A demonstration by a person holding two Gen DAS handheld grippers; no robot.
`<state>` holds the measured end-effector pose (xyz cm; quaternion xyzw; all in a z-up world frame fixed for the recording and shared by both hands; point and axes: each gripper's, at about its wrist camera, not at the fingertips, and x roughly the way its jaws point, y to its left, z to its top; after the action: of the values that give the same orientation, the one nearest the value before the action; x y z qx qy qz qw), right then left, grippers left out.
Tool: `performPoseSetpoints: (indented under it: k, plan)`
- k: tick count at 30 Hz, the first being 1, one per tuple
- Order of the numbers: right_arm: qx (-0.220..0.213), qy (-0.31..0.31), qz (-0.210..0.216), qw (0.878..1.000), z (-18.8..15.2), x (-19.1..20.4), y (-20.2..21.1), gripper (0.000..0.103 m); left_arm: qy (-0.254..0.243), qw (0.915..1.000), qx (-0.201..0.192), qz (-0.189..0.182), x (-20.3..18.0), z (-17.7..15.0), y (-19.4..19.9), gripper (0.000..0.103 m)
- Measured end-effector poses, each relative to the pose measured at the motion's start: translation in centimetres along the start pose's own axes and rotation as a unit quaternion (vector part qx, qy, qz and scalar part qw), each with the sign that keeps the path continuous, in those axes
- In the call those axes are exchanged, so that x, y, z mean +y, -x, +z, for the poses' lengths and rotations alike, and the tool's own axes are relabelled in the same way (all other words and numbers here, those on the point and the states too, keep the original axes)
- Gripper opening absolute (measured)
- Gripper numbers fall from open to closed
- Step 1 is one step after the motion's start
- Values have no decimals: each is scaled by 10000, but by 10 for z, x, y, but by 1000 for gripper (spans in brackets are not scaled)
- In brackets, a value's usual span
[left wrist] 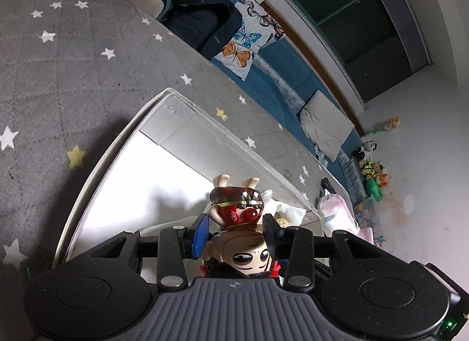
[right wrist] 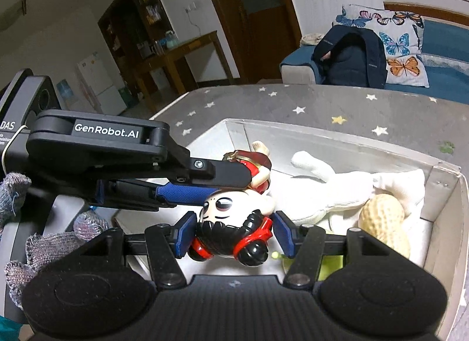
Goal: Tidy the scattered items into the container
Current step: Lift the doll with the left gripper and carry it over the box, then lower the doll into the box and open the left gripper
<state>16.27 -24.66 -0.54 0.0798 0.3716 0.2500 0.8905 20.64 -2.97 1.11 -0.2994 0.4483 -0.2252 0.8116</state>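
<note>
A big-headed doll (right wrist: 225, 206) with black hair buns, red bands and a red outfit hangs over the white open box (right wrist: 445, 182). My right gripper (right wrist: 234, 234) is shut on its hair and head. My left gripper (right wrist: 231, 187) reaches in from the left and is shut on the doll's red body. In the left wrist view the doll (left wrist: 239, 212) points feet-away between the pads of the left gripper (left wrist: 236, 232), above the box (left wrist: 164, 100). Inside the box lie a white plush toy (right wrist: 337, 191) and a peanut-shaped toy (right wrist: 384, 218).
The box sits on a grey star-patterned mat (left wrist: 73, 62). Behind it is a blue sofa (left wrist: 281, 65) with a butterfly pillow (right wrist: 401, 48) and a dark backpack (right wrist: 348, 56). Small plush toys (left wrist: 372, 171) lie on the floor. A gloved hand (right wrist: 85, 223) holds the left gripper.
</note>
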Motion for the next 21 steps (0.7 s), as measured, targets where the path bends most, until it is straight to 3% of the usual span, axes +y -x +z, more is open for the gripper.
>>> performPoseSetpoints:
  k: [21]
  plan:
    - [437,483,-391,9971,0,19,-21,58,36,9998,97,146,10,-5,-5,44]
